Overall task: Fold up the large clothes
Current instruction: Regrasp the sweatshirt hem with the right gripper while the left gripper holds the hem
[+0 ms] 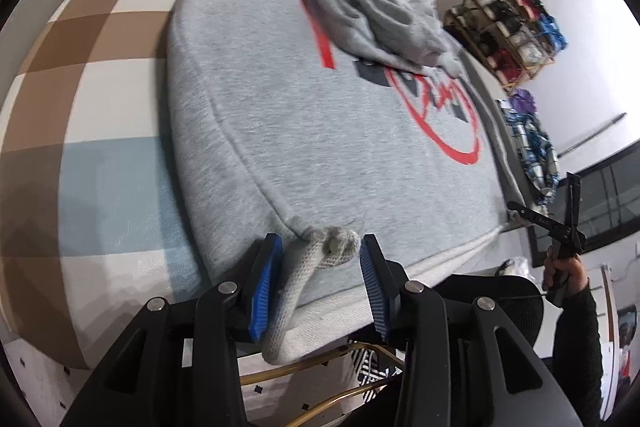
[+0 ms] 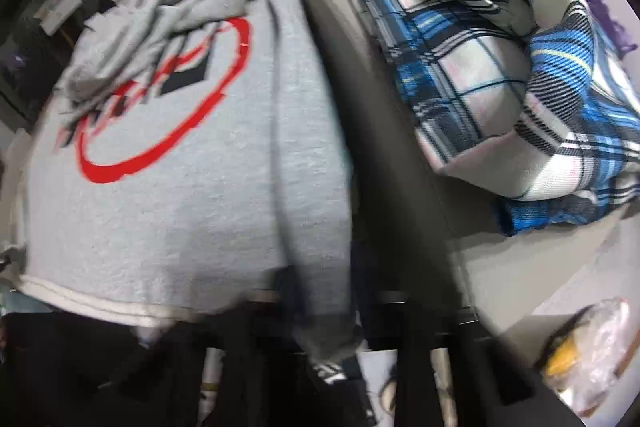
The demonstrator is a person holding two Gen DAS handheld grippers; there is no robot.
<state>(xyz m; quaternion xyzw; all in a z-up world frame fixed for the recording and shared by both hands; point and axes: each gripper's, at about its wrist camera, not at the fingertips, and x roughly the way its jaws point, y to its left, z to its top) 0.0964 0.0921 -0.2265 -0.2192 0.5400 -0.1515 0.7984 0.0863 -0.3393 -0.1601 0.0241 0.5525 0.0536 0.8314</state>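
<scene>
Left gripper [image 1: 320, 267] stands parted around the sweatshirt [image 1: 320, 131] drawstring [image 1: 316, 259]; right gripper [image 2: 320, 339] closed at the hem; next, seemingly, both lift to fold.

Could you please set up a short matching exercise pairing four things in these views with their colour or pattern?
Things:
1. sweatshirt
2. printed ring on the sweatshirt
3. pads of the left claw
4. blanket beside the sweatshirt

Colours or patterns:
A. blue and white plaid
B. grey
C. solid blue
D. red

Pairs: 1-B, 2-D, 3-C, 4-A
</scene>
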